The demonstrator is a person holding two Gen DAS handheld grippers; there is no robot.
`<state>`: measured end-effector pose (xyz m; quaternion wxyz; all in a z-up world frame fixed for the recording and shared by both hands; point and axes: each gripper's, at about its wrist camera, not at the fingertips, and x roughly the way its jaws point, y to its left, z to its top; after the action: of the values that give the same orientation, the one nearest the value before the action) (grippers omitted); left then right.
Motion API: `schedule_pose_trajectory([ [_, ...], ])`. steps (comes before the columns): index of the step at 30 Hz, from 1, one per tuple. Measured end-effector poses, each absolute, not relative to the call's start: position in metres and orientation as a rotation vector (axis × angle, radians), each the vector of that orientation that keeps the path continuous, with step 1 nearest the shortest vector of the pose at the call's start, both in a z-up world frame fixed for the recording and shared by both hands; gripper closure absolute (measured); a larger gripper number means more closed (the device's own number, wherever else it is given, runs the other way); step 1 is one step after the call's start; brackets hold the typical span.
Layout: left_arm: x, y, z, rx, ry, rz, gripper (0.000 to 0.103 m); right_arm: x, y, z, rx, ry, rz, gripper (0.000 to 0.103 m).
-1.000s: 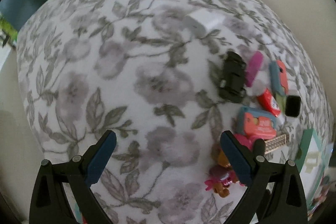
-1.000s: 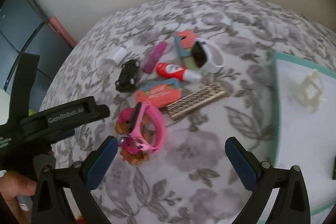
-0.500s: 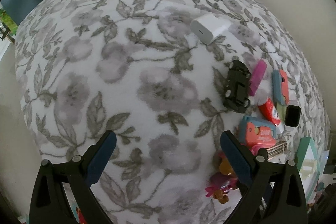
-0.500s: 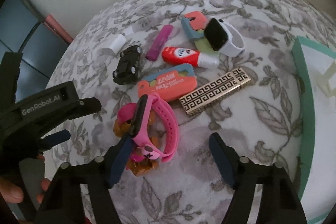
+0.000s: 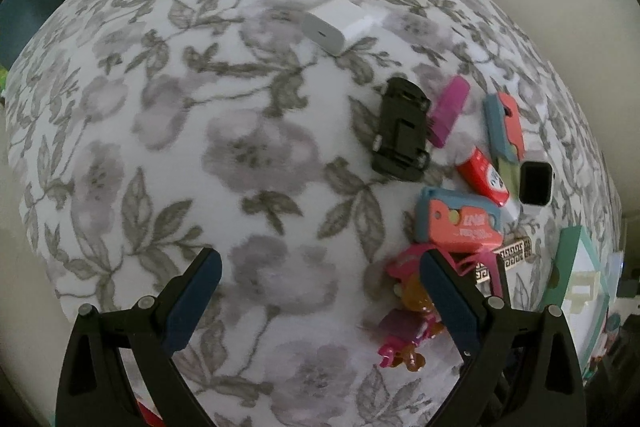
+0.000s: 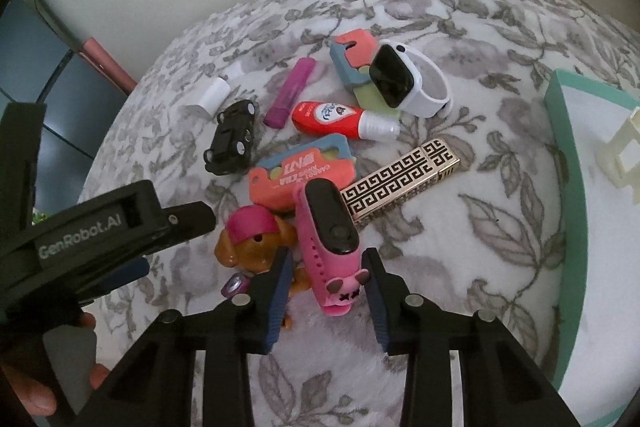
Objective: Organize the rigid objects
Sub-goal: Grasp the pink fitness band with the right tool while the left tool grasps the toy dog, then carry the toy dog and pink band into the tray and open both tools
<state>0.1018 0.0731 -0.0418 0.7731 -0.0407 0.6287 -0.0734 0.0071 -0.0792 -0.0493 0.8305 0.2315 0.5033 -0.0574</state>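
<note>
Closing on the pink fitness band (image 6: 326, 251), right gripper (image 6: 326, 267) jaws flanking its strap, pads not yet plainly pressing, brown toy dog (image 6: 248, 243) at nine o'clock, left gripper (image 5: 320, 283) spread wide over bare floral cloth (image 5: 200, 147), band at its three o'clock.

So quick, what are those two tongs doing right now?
Left tongs: open, nothing between them.
Right tongs: closing around the pink fitness band, pads not yet clearly pressing it.
</note>
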Motion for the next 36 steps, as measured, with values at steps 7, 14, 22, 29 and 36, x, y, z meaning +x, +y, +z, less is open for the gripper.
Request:
schedule_pose_trajectory([
  [7, 0.105, 0.055, -0.043, -0.063, 1.366, -0.195, 0.004, 0.002, -0.087, -0.046, 0.543, 1.038, -0.112, 0.083],
  [14, 0.101, 0.025, -0.047, 0.020, 1.369, -0.242, 0.004, -0.014, -0.101, -0.037, 0.577, 1.036, -0.128, 0.083],
  [22, 0.096, -0.006, -0.066, 0.079, 1.408, -0.298, 0.025, -0.033, -0.116, -0.023, 0.552, 1.035, -0.158, 0.083],
  [29, 0.082, -0.026, -0.074, 0.189, 1.363, -0.253, 0.028, -0.049, -0.125, -0.004, 0.487, 1.020, -0.171, 0.083],
  [36, 0.062, -0.042, -0.069, 0.217, 1.322, -0.291, 0.052, -0.064, -0.131, 0.013, 0.454, 0.999, -0.167, 0.083],
])
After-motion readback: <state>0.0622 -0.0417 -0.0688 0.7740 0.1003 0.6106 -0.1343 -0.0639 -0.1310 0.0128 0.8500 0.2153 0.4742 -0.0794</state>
